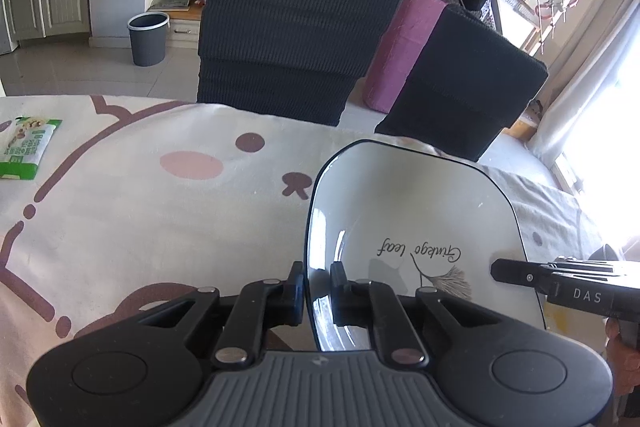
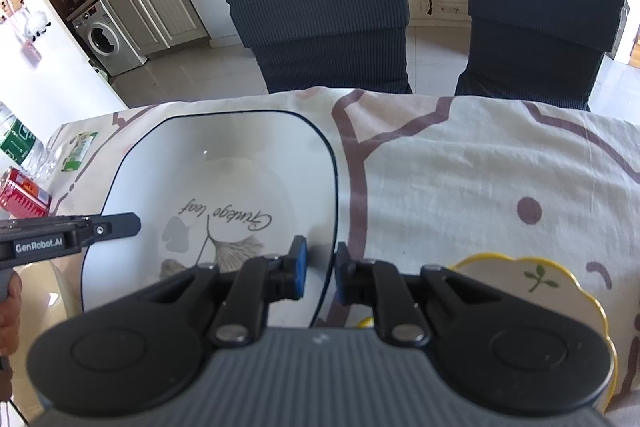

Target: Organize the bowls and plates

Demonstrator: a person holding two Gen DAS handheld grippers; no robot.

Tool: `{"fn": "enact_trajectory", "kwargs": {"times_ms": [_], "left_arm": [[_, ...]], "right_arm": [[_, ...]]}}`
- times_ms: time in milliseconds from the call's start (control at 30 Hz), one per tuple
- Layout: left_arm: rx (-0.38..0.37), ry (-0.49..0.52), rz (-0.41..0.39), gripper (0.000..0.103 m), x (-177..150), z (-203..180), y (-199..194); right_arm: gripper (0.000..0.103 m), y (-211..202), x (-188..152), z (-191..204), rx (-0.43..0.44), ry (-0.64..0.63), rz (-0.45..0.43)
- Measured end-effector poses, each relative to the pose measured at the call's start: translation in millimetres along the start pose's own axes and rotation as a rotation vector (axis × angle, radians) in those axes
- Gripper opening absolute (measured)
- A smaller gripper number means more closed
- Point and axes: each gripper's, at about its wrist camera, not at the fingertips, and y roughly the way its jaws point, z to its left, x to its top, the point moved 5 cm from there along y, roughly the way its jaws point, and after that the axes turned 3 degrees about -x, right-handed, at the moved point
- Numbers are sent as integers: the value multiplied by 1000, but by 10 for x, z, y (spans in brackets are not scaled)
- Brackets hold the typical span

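White glazed square plate (image 1: 420,227) with a dark rim is pinched on both sides, so we've got it between us: left gripper (image 1: 316,293) nearly closed on its left rim, right gripper (image 2: 320,273) nearly closed on the right rim. Further right, just beside us on the tablecloth (image 2: 480,167), sits a yellow-edged scalloped plate (image 2: 532,279), likely where this one goes. Chairs (image 2: 320,7) stand beyond, nothing's blocking

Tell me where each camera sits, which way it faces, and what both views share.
Left wrist: on the left gripper, angled down across the table; clamps the left rim of the white square black-edged plate; right gripper enters at right.
Right wrist: on the right gripper, clamping the plate's right rim; left gripper at left.
Shared: plate, cartoon tablecloth, two dark chairs.
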Motion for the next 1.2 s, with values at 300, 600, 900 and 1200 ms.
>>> {"fn": "enact_trajectory", "kwargs": {"times_ms": [300, 600, 900, 1200], "left_arm": [[-39, -11, -50, 12, 78, -190, -300], [-46, -32, -87, 11, 57, -356, -731], [-35, 13, -132, 11, -167, -637, -1481], [-42, 47, -178, 11, -694, -875, -2338]], "right_arm": [[16, -339, 45, -30, -3, 43, -71], [15, -750, -25, 8, -10, 58, -119], [15, -1355, -354, 161, 6, 91, -169], [15, -2071, -931, 314, 8, 126, -220]]}}
